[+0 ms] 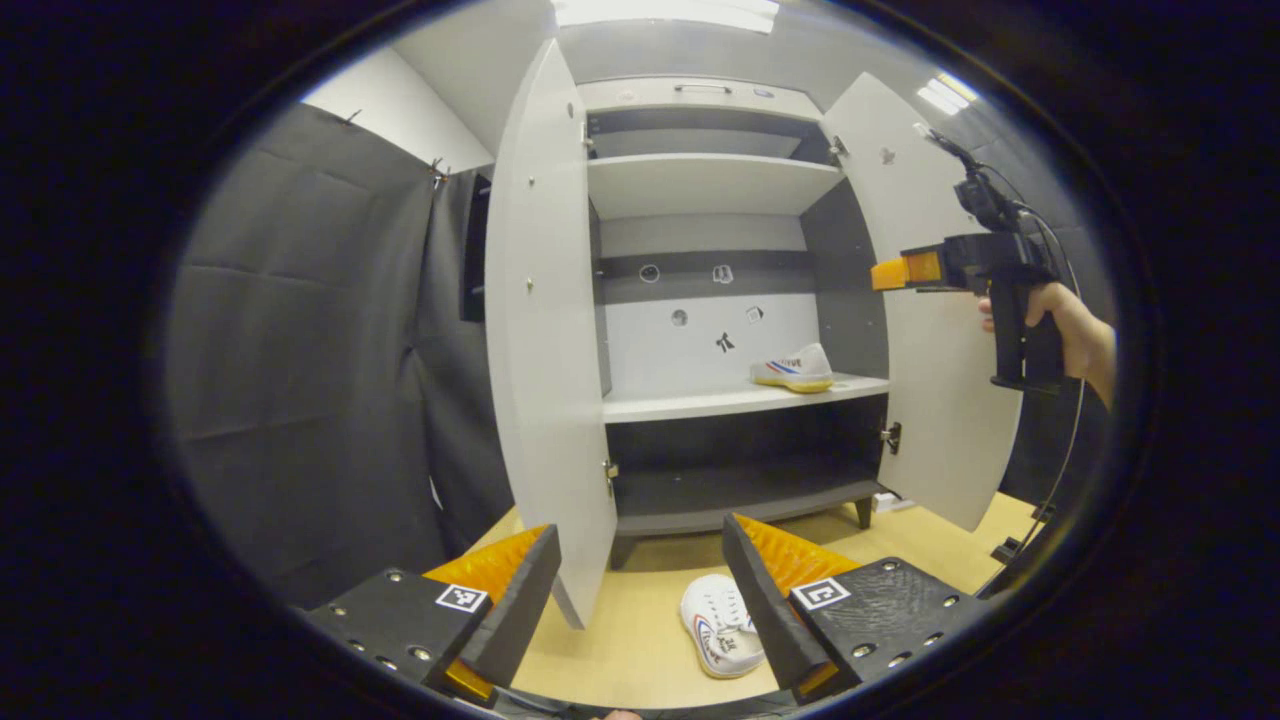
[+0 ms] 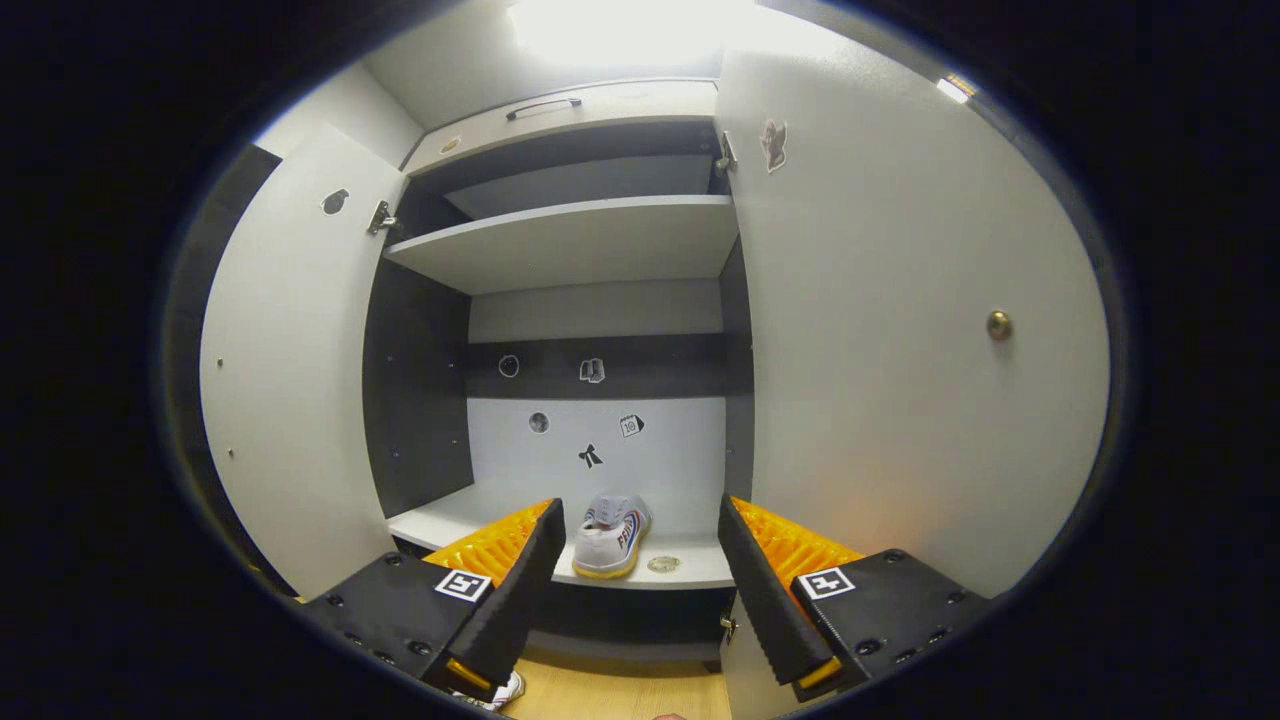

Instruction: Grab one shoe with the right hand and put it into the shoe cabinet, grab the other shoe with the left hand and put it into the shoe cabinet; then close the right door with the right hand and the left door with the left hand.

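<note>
One shoe (image 2: 608, 535) is seen placed on the shoe cabinet (image 1: 720, 402) shelf beyond the right gripper (image 2: 635, 575), jaws apart and empty, while the other shoe (image 1: 722, 624) is left on the floor between the left gripper (image 1: 640, 590) jaws, also apart, with both doors unclosed.

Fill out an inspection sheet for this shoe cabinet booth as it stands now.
Surface: wooden floor, bare apart from one shoe.
Job's things: shoe cabinet, both doors open; first shoe on the middle shelf, right side; second shoe on the floor before the cabinet.
Clutter: nothing seen.
Grippers: left gripper open, above the floor shoe, not touching it; right gripper open, empty, pointed at the shelved shoe, held by a hand.
Cables: a thin cable hangs from the right gripper.
Surroundings: dark cloth wall; small stickers on the cabinet's back panel.
</note>
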Motion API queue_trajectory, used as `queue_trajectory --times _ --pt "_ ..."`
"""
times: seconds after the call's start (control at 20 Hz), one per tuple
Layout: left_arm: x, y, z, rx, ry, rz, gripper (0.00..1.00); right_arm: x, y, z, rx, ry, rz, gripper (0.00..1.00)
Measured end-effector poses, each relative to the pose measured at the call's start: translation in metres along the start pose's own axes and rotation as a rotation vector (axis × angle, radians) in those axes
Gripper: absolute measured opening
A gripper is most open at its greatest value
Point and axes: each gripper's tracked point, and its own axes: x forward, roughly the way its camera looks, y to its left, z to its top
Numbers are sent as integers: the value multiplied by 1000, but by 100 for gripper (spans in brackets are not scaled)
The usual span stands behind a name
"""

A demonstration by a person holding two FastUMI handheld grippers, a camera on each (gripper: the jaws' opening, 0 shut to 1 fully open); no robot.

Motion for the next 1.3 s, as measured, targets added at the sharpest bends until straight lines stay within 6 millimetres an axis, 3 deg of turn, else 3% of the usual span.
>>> queue_trajectory --times 0.15,0.4,0.65,0.7,1.0,1.3 --pt "14 -6 -20 3 39 -27 94 -28 0 -5 -27 -3 -11 92" --pt "36 -18 -58 2 116 -71 94 -70 -1 -20 -55 11 -26 95" --pt "60 -33 -109 10 229 -137 94 -104 2 -40 -52 34 -17 92" --pt "66 -35 -118 2 249 -145 94 -110 0 -44 -59 39 -22 95" --pt "97 -45 -183 -35 398 -173 94 -133 0 -71 -66 106 -18 95" --pt "120 -57 -241 -42 549 -181 94 -145 -15 -91 -57 160 -49 96"
